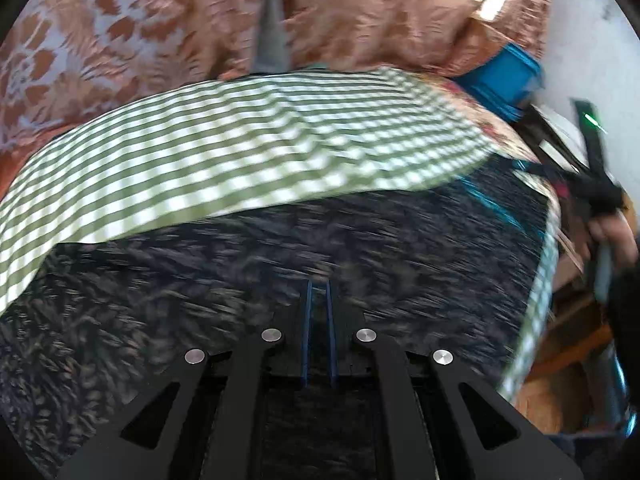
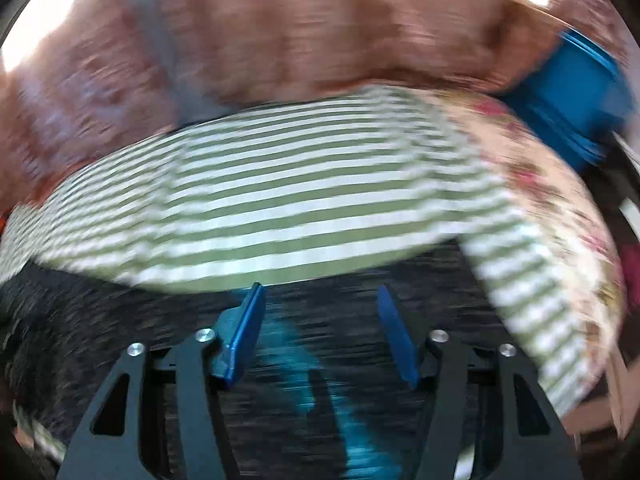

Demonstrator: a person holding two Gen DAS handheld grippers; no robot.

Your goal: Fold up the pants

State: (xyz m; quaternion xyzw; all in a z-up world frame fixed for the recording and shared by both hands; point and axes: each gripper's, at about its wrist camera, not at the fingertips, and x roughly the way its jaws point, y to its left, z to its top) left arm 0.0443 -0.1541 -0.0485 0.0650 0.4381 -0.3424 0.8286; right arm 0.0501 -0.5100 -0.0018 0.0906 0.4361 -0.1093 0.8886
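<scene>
pants: the dark patterned pants (image 1: 280, 248) lie spread on the green and white checked cloth (image 1: 240, 136), right under both tools.
left gripper: the left gripper (image 1: 319, 292) has its blue pads pressed together, low on the dark cloth; too blurry to tell if a bit of cloth is pinched.
right gripper: the right gripper (image 2: 318, 304) has its blue pads apart, nothing squeezed between them, dark pants below.
blue box: a blue box (image 1: 504, 76) sits at the far right edge of the bed; what is in it is hidden.
only left view: a person's hand (image 1: 612, 228) holding the other tool.
only right view: a teal streak (image 2: 304, 344) on the pants.
hard to see: the right view is smeared; the brown flowery blanket (image 1: 120, 32) is cut off at the top.
</scene>
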